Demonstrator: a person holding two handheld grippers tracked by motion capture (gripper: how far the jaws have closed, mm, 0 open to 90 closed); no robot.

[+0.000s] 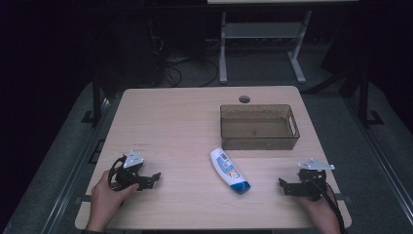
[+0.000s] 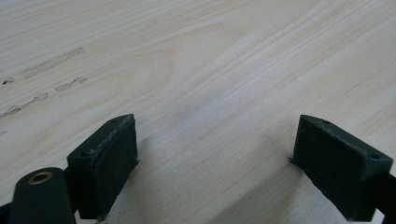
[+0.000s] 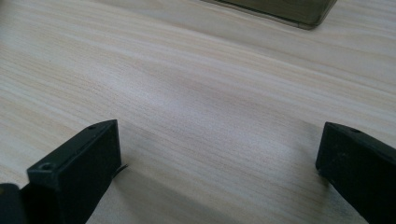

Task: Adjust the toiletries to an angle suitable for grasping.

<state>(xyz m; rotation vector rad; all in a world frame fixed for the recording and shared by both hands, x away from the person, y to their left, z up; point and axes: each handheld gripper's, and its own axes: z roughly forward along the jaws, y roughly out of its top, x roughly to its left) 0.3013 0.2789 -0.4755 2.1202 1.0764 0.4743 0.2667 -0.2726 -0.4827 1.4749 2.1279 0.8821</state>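
- Right now, both tools rest low on the wooden table (image 1: pixel 165 122), near the person's edge, and nothing has been picked up yet.
- The left gripper (image 1: pixel 155 178) sits at about 8 o'clock on the table. Its jaws are spread wide with only bare wood between them, as the left gripper view shows.
- The right gripper (image 1: pixel 282 185) sits at about 4 o'clock. Its jaws are spread wide too, and they pinch nothing.
- A white bottle (image 1: pixel 229 170) with a blue cap lies flat between the two grippers, at about 6 o'clock. It touches neither one.
- A clear brown bin (image 1: pixel 287 139) stands past the bottle, at about 1 o'clock. It looks empty.
- I think this is the very start: the bottle probably has to go into the bin.
- Next, the nearer gripper should slide over to the bottle, put one jaw on each side of its narrow middle, and squeeze before lifting.
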